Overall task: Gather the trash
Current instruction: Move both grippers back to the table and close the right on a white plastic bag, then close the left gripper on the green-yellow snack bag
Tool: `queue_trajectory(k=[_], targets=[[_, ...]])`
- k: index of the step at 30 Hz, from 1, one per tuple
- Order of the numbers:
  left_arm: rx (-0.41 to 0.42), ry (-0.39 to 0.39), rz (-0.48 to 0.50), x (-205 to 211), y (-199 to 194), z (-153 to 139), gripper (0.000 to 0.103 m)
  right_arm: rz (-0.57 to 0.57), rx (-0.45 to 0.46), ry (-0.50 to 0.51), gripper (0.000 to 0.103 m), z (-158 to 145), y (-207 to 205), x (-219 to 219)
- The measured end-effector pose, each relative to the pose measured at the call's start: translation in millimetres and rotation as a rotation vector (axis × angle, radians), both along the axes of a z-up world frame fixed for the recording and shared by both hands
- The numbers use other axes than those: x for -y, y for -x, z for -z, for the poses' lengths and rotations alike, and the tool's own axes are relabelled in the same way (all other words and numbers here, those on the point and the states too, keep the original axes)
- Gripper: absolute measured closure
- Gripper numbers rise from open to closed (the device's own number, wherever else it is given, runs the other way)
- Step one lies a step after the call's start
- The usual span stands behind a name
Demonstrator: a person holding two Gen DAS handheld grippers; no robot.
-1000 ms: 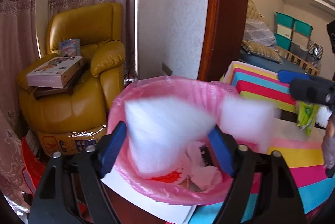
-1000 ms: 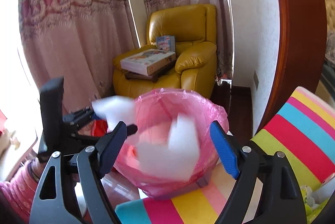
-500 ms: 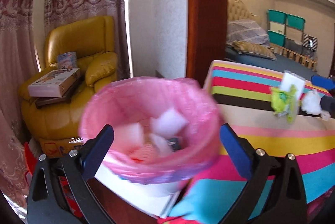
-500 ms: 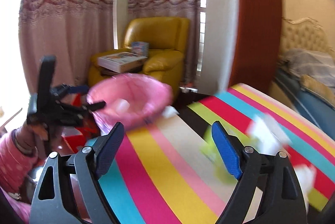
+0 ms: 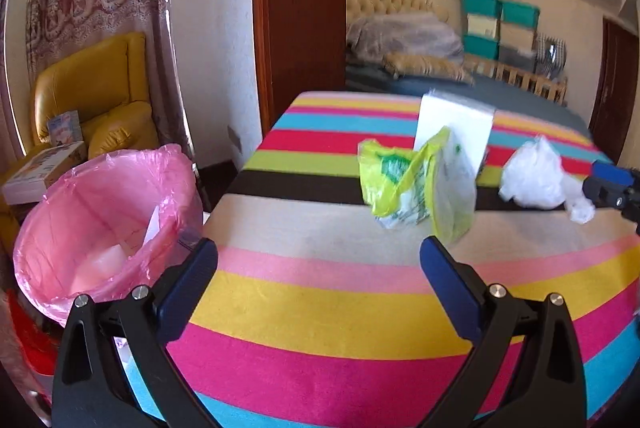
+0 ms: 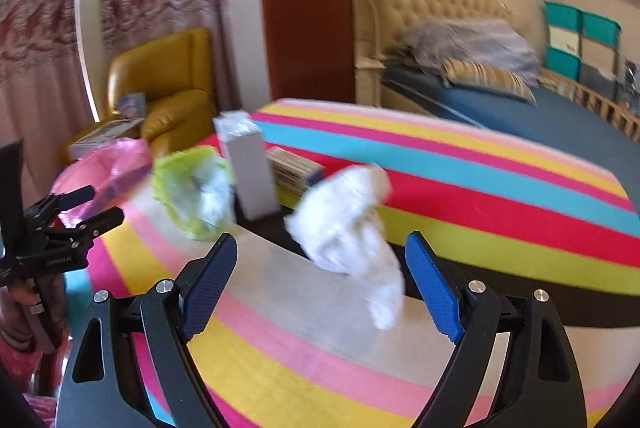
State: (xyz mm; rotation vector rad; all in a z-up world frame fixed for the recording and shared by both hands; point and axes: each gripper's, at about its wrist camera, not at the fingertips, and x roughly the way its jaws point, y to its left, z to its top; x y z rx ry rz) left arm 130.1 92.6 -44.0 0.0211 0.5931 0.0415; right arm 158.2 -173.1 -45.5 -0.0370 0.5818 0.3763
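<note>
- left gripper (image 5: pixel 318 260) spread wide, empty, having just opened; pink-lined bin (image 5: pixel 104 224) at near left
- right gripper (image 6: pixel 320 274) spread; crumpled white plastic (image 6: pixel 346 224) between its jaws, unpinched
- yellow-green bag (image 5: pixel 412 184) beside white box (image 5: pixel 454 130); printing unreadable

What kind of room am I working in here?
Most likely a home bedroom: a bed with a tufted headboard, a yellow armchair by lace curtains, and a striped tablecloth holding trash.
</note>
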Motion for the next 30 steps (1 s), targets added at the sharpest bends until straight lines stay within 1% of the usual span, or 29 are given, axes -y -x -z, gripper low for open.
queue_trajectory(k=[3, 5, 8, 13, 18, 19, 20, 21, 22, 23, 26, 29, 30], targets=[[-0.014, -0.001, 0.017, 2, -3, 3, 0.005, 0.026, -0.06, -0.001, 0.022, 10, -15, 7], [-0.049, -0.01, 0.03, 4, -7, 7, 0.005, 0.034, -0.074, -0.008, 0.022, 12, -22, 4], [-0.062, -0.018, 0.047, 6, -10, 9, 0.005, 0.038, -0.087, 0.001, 0.022, 14, -31, -6], [-0.078, -0.018, 0.055, 4, -11, 10, 0.005, 0.056, -0.133, 0.085, 0.022, 21, -40, -24], [-0.074, -0.016, 0.056, 2, -11, 11, 0.005, 0.042, -0.164, 0.112, 0.034, 27, -43, -29], [-0.069, -0.016, 0.054, 1, -10, 11, 0.005, 0.037, -0.167, 0.11, 0.04, 27, -43, -29], [-0.066, -0.014, 0.052, 1, -10, 10, 0.005, 0.034, -0.167, 0.109, 0.051, 27, -43, -29], [-0.065, -0.013, 0.052, 0, -10, 10, 0.005, 0.03, -0.166, 0.108, 0.056, 28, -42, -29], [-0.066, -0.011, 0.051, 0, -10, 10, 0.005, 0.025, -0.163, 0.106, 0.067, 27, -41, -30], [-0.068, -0.01, 0.052, 0, -9, 11, 0.005, 0.023, -0.157, 0.104, 0.071, 26, -40, -30], [-0.084, -0.009, 0.07, 1, -11, 11, 0.005, 0.04, -0.126, 0.097, 0.078, 22, -36, -27], [-0.075, -0.001, 0.09, 6, -11, 7, 0.005, 0.06, -0.097, 0.064, 0.079, 17, -32, -21], [-0.077, 0.015, 0.108, 8, -11, 6, 0.005, 0.065, -0.091, 0.054, 0.079, 16, -31, -18]])
